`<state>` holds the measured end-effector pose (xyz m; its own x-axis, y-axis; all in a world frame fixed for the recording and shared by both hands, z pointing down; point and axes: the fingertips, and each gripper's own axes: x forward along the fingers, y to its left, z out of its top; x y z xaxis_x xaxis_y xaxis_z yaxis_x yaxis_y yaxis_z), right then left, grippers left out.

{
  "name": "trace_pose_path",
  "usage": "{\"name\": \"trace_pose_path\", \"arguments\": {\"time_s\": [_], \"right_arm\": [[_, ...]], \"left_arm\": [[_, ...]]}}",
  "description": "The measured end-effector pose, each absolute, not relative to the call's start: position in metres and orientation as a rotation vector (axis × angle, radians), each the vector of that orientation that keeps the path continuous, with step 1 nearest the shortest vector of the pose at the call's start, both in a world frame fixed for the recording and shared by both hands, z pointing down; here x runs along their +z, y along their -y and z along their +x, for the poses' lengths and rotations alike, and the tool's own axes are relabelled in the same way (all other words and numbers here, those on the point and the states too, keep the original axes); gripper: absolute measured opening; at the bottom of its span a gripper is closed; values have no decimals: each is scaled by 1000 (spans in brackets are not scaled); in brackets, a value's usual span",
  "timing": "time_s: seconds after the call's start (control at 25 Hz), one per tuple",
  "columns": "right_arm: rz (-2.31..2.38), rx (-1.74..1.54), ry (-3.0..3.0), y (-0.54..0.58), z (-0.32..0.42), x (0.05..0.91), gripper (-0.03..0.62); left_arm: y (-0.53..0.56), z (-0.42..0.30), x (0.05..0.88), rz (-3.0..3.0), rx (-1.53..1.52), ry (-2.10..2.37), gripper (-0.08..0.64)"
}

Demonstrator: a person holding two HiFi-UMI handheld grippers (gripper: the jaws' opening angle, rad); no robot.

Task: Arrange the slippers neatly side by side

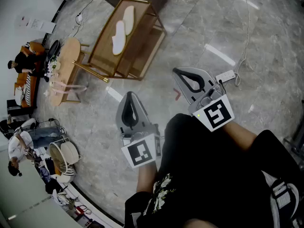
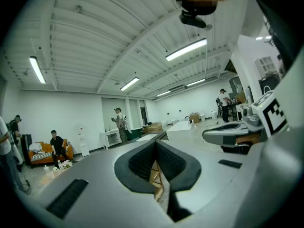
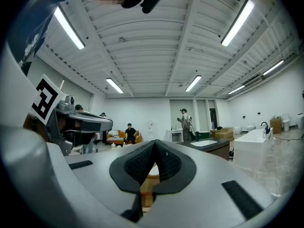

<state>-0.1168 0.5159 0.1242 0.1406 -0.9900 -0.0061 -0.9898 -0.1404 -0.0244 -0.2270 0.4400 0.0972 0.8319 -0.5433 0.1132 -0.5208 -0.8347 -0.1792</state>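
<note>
white flat slippers [image 1: 118,38] lie as a pair on the top shelf of a gold-framed wooden rack [image 1: 102,56], well beyond both sets of fingertips. the farther slipper [image 1: 128,17] runs roughly parallel to the nearer one but is staggered lengthwise, so the pair reads as not yet squared up. whether they touch is too small to tell.

grey left gripper [image 1: 129,97] and grey right gripper [image 1: 177,72], each with a marker cube, are held about level near the body. both pairs of fingers are pressed together on nothing: each gripper view shows the dark ribbed pads meeting, with only a sliver of wooden frame past them. judged, this is a carrying pose for the approach, closed because nothing is within reach. the jaws would have to part before a slipper can be lifted.

grey marble-pattern floor [image 1: 247,37] stretches from the fingertips to the rack, with a small red mark [image 1: 176,95] between the two grippers. just right of the right fingers lies a white power strip [image 1: 226,76] with a trailing cable, a likely snag for the feet. left of the left fingers, beside the rack, an oval wooden side table [image 1: 69,56] bearing small items narrows access from that side. farther left, a seated person in black [image 1: 21,61] and a wire stand of pale round things [image 1: 64,153] are well apart from the rack. the rack's raised rails may hinder a level reach, so coming from above looks easier.
</note>
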Motion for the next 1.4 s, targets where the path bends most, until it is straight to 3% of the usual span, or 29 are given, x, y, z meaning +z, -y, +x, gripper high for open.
{"name": "trace_pose_path", "arguments": {"time_s": [1.4], "right_arm": [[-2327,5,-2042,-539,-126,123,-3]], "left_arm": [[-456,-252,96,-2871,-240,-916,2]]}}
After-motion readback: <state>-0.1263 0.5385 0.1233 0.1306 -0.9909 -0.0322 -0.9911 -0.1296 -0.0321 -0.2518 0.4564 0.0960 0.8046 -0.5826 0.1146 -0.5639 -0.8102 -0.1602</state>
